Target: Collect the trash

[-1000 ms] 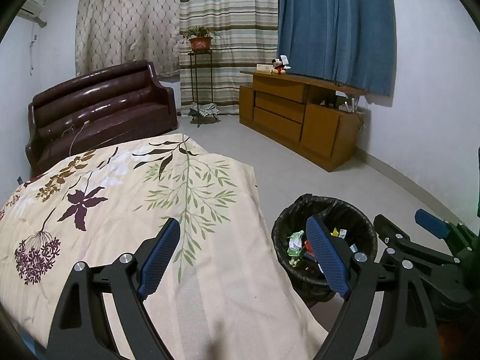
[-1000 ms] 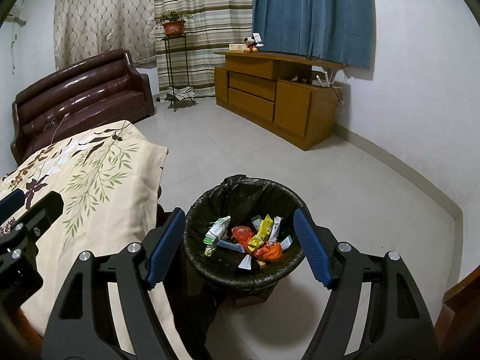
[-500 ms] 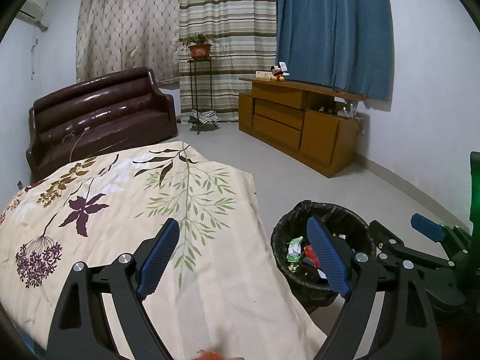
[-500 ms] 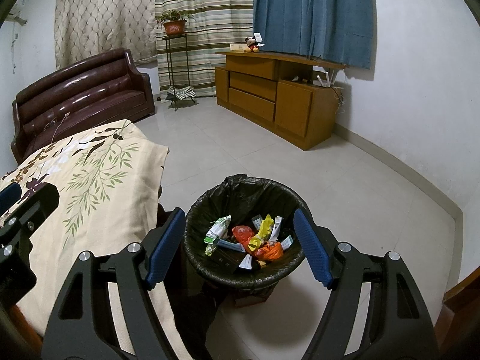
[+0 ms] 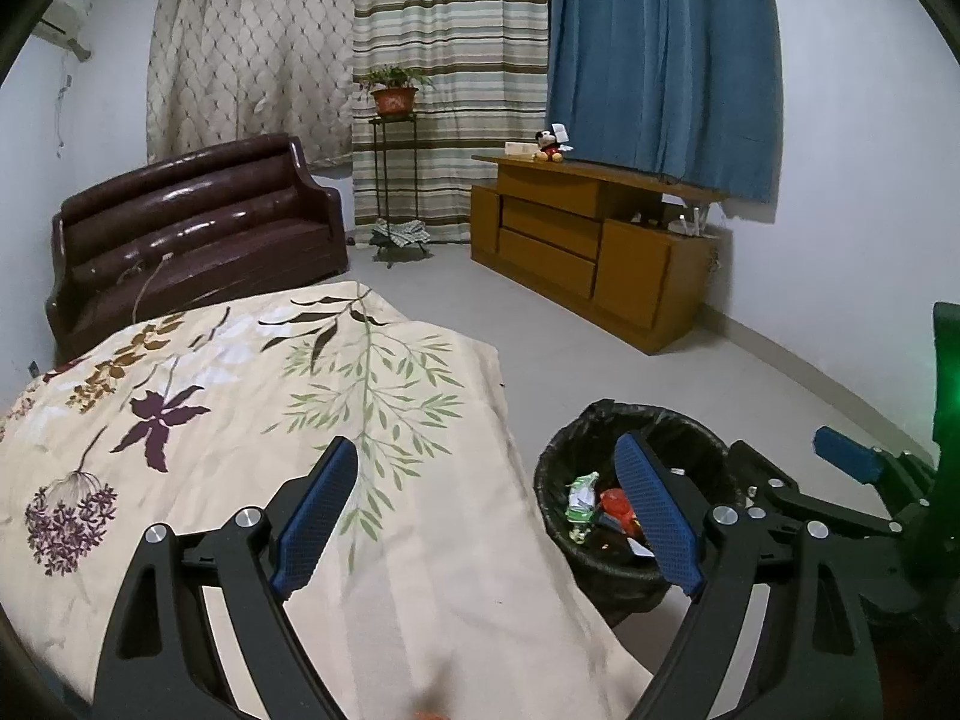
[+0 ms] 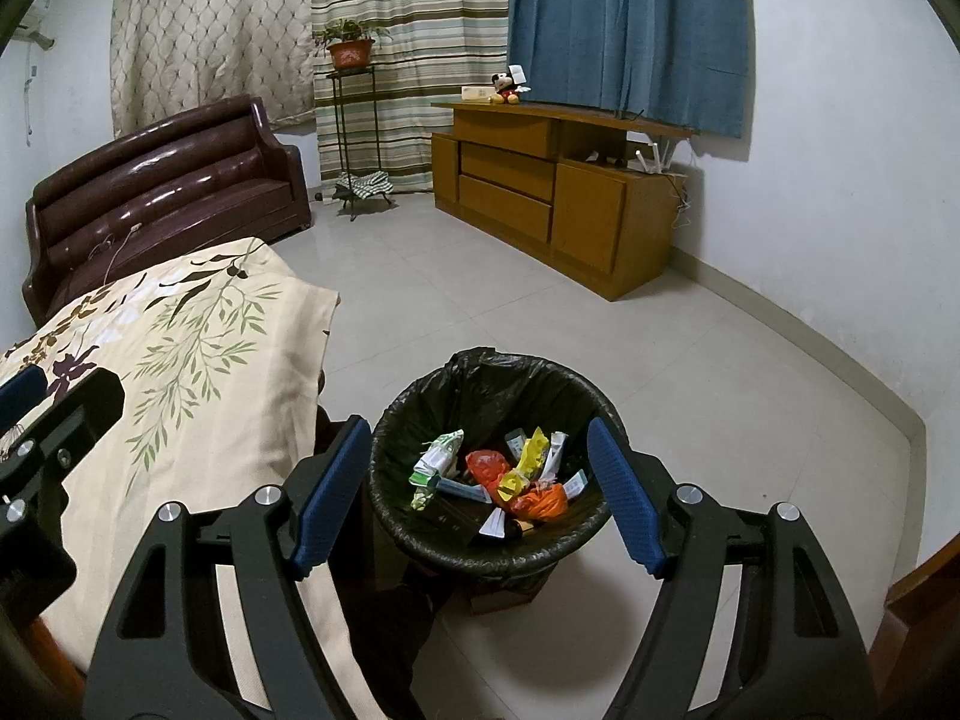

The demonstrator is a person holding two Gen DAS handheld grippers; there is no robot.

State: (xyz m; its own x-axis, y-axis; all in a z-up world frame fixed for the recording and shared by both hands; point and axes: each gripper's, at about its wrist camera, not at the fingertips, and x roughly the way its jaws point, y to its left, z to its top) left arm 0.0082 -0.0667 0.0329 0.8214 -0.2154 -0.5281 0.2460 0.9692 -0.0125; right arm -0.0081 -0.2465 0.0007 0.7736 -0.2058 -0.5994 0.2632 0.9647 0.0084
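A bin lined with a black bag (image 6: 480,384) stands on the floor beside the bed and holds several wrappers (image 6: 498,474): green, red, yellow, orange and white. My right gripper (image 6: 477,495) is open and empty, its blue pads on either side of the bin from above. My left gripper (image 5: 486,510) is open and empty over the bed's floral cover (image 5: 240,396), with the bin (image 5: 576,432) at its right. A small orange thing (image 5: 429,714) shows at the bottom edge on the cover, mostly cut off.
A dark leather sofa (image 5: 192,234) stands beyond the bed. A wooden cabinet (image 6: 552,192) with a Mickey toy (image 6: 507,87) lines the right wall. A plant stand (image 6: 354,120) stands by the curtains. Tiled floor (image 6: 600,348) lies between.
The left gripper has drawn back and lifted slightly, so the bed and bin sit lower in its view, and the orange thing has come into view. The right gripper has stayed still.
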